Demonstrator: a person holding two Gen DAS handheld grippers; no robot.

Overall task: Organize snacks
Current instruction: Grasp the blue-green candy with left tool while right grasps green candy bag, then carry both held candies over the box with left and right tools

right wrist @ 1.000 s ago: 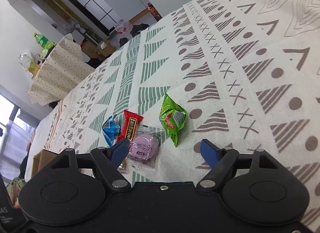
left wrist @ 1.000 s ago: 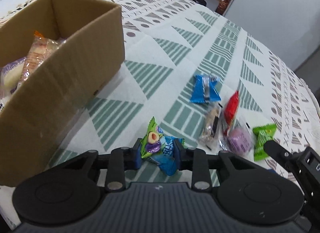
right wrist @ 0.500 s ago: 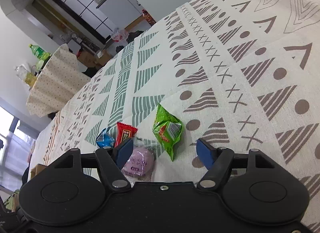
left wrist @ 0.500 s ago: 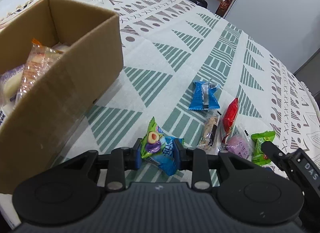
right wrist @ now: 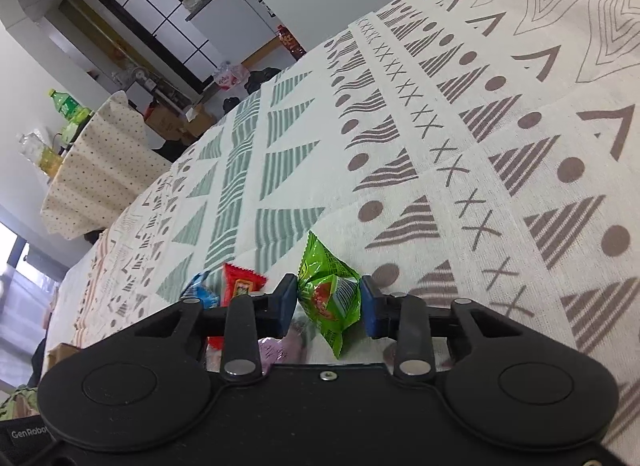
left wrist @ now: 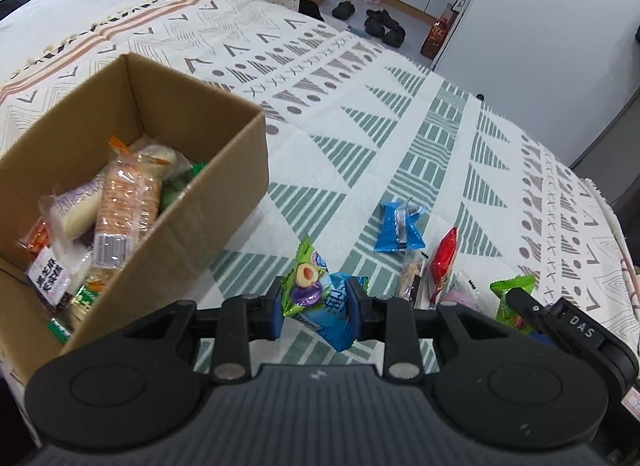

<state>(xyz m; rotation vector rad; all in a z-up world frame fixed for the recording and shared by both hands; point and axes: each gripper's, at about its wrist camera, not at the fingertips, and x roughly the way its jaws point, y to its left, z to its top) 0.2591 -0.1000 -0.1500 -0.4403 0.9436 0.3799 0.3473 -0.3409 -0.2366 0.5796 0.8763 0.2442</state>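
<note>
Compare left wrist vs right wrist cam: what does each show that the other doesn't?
Left wrist only: the cardboard box with snacks inside, and the left gripper clamped on a blue-and-green snack packet.
Right wrist only: the right gripper with jaws closing on the green packet, and bottles on a side table.
Both: the patterned cloth, the red packet and that green packet.

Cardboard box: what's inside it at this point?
The cardboard box holds a pile of wrapped snacks: an orange-ended cracker pack on top, a white pastry packet beside it, green wrappers at the edges. Whatever lies under the pile is covered.
</note>
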